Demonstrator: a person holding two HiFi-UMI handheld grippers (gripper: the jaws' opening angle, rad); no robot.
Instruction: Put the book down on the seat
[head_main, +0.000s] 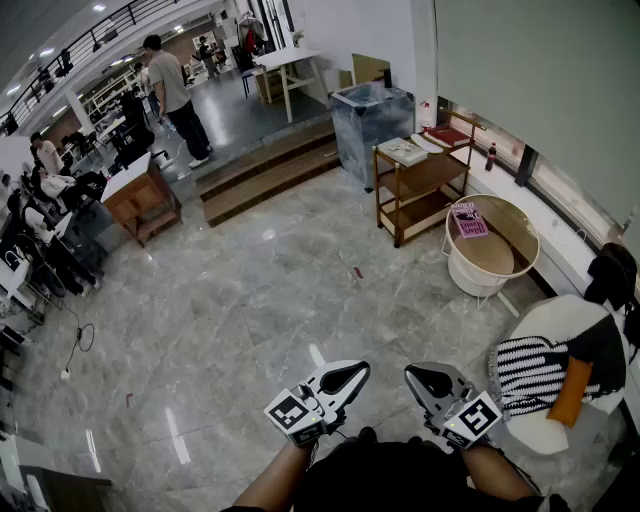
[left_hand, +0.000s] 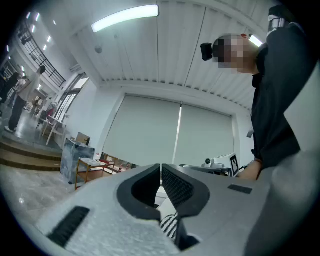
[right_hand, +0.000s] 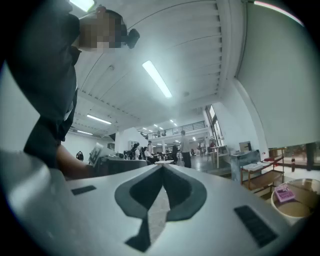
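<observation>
Book (head_main: 468, 220): pink, lay flat inside the round white tub (head_main: 462, 275), on its wooden bottom, toward the far rim.
Seat (head_main: 548, 320): white, at the right; it held a striped cushion (head_main: 525, 372) and an orange cushion (head_main: 570, 392), with dark cloth (head_main: 610, 275) at its back.
Wooden shelf (head_main: 420, 182): beyond the tub, books on its top board.
Left gripper (head_main: 352, 376): jaws clenched together, nothing between them.
Right gripper (head_main: 420, 378): jaws clenched, empty.
Book to grippers: well apart, ahead and to the right of both, nearer the right one.
Room: bare marble floor (head_main: 260, 300) lay open between the grippers and the tub; the seat stood near the right gripper.
</observation>
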